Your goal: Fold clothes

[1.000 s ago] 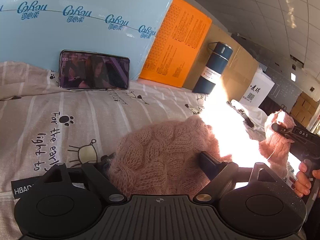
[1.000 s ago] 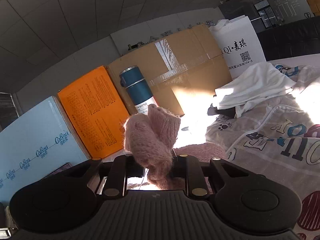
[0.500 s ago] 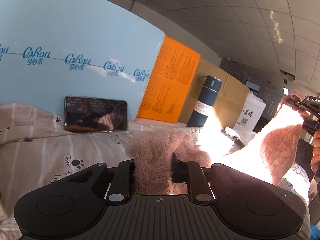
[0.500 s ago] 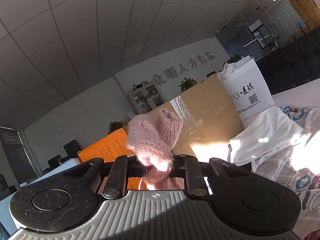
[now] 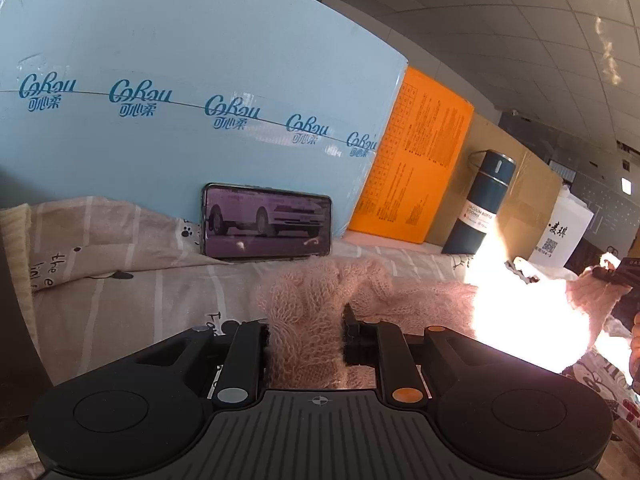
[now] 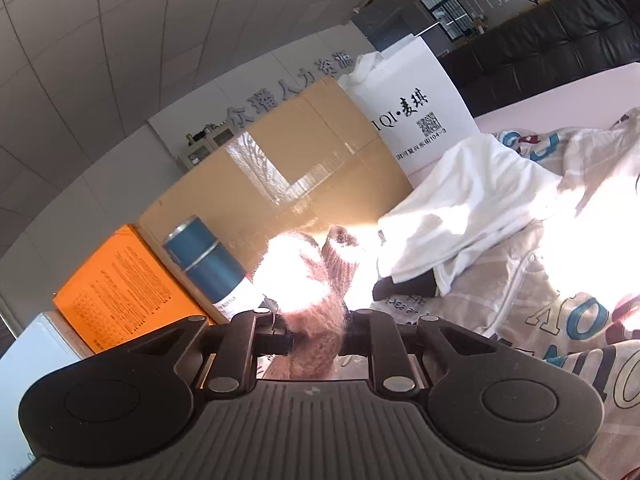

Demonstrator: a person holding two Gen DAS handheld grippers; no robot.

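Left gripper (image 5: 306, 334) clamped tight on a bunch of the pink sweater (image 5: 320, 300), right gripper (image 6: 316, 330) pinching another bunch, knit stretched between them above the bedsheet (image 5: 120, 292). Glare probably hides the middle span; fuzzy yarn could slip or snag if pulled taut

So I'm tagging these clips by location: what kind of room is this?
Probably an office with a bed set up for recording: grid ceiling tiles, wall lettering above cabinets, black sofas, plus a printed bedsheet backed by cardboard boxes.
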